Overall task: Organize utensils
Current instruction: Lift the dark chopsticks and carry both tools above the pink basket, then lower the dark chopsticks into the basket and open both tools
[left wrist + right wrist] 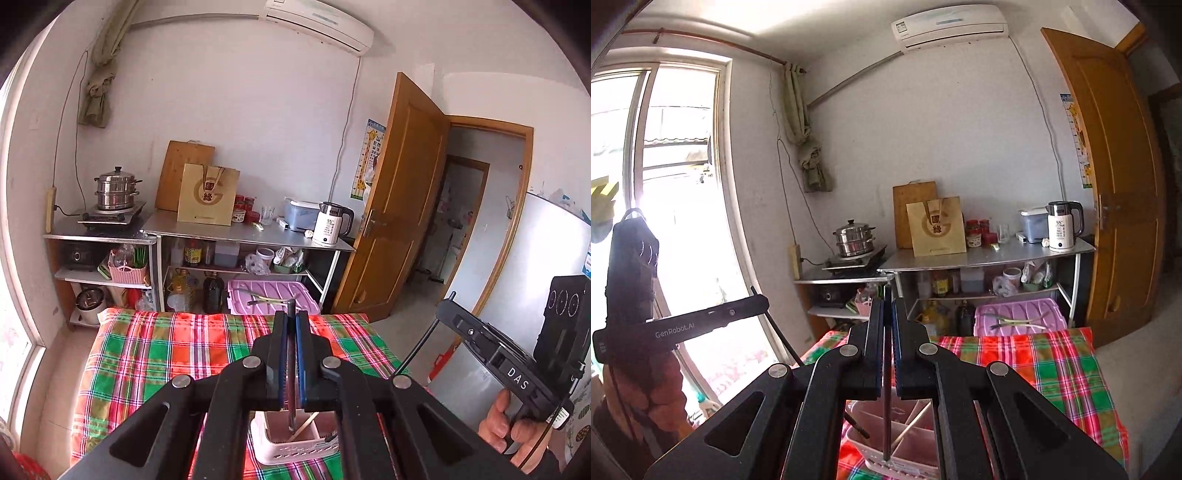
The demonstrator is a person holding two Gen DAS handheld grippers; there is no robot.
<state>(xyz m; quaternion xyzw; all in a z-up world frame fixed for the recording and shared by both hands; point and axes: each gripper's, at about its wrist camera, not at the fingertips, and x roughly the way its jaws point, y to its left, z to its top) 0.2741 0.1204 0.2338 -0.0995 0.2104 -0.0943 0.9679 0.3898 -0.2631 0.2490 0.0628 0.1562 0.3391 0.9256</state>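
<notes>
My left gripper (291,318) is shut on a dark chopstick (291,369) held upright, its lower tip hanging into a pink and white slotted utensil holder (295,448) on the plaid table. A pale chopstick (303,425) leans inside the holder. My right gripper (887,305) is shut on another dark chopstick (886,406) whose lower tip reaches the same holder (905,435), which holds pale and dark sticks. Each gripper's body shows at the edge of the other view: the right one (491,354) and the left one (679,325).
The table has a red, green and white plaid cloth (166,354). Beyond its far edge a purple plastic lid (273,295) carries more utensils. Metal shelves with a white kettle (330,223) and a steamer pot (116,188) stand at the wall. An open wooden door (399,206) is to the right.
</notes>
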